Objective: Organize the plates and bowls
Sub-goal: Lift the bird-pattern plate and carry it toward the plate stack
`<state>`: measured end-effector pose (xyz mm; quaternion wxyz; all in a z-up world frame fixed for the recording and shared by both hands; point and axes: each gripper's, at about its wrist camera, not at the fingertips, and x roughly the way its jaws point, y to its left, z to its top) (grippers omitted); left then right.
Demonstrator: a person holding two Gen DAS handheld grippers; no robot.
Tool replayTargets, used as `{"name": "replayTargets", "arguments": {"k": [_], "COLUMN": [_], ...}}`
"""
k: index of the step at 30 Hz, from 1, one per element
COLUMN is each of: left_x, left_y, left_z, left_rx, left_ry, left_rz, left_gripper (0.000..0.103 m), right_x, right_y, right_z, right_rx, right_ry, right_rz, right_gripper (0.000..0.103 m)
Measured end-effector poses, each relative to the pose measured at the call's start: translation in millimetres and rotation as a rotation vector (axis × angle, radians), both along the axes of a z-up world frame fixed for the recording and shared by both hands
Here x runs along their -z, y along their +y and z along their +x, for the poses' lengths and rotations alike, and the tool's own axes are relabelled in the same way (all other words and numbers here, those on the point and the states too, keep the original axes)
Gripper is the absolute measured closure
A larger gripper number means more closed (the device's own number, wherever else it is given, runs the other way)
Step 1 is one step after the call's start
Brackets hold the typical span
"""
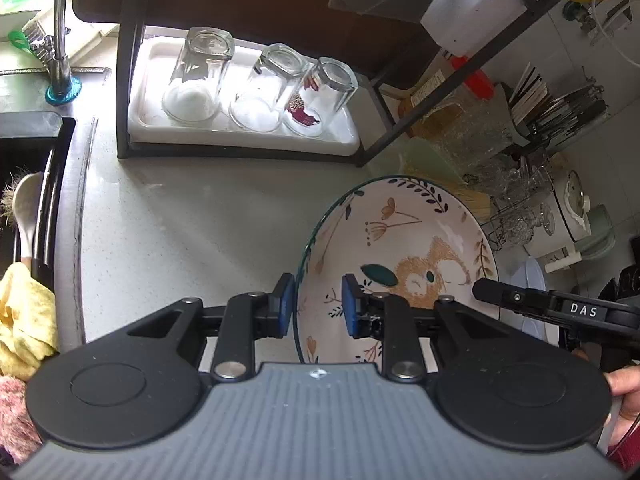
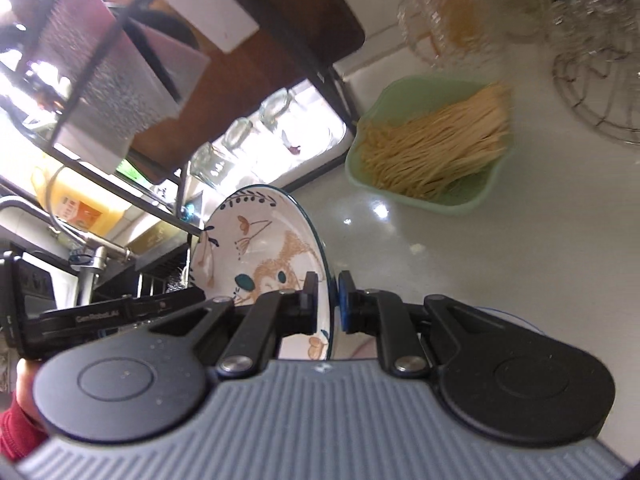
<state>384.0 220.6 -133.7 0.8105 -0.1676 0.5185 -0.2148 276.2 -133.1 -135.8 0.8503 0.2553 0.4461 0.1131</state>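
Note:
A white plate with a squirrel and flower pattern (image 1: 404,248) is held on edge above the counter. My left gripper (image 1: 316,308) straddles its near rim with a gap between the blue pads and the rim, so it looks open. The right gripper's body (image 1: 560,308) shows at the plate's right side. In the right wrist view the same plate (image 2: 264,248) stands on edge, and my right gripper (image 2: 329,304) is shut on its rim. The left gripper's body (image 2: 120,312) shows at the left.
A black rack (image 1: 124,80) holds a white tray (image 1: 152,120) with three upturned glasses. A sink (image 1: 24,200) and tap lie left. A green dish of dry noodles (image 2: 432,152), glass jars and a wire stand sit on the counter to the right.

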Motion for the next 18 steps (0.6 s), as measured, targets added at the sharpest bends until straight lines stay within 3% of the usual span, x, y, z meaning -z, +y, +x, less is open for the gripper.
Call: {"name": "replayTargets", "arguments": {"k": [9, 18], "left_x": [-7.7, 6.2], "left_y": [-51.9, -100.3], "left_z": [-33.4, -77.4], "left_rx": [0.044, 0.112], "left_ry": [0.008, 0.013], "left_rz": [-0.014, 0.057], "left_gripper": [0.074, 0.074], "right_x": [-6.8, 29.7], "right_y": [-44.9, -85.0], "right_z": [-45.7, -88.8], "right_rx": [0.041, 0.063], "right_ry": [0.005, 0.096], "right_rz": [-0.018, -0.007], "right_gripper": [0.090, 0.089]}}
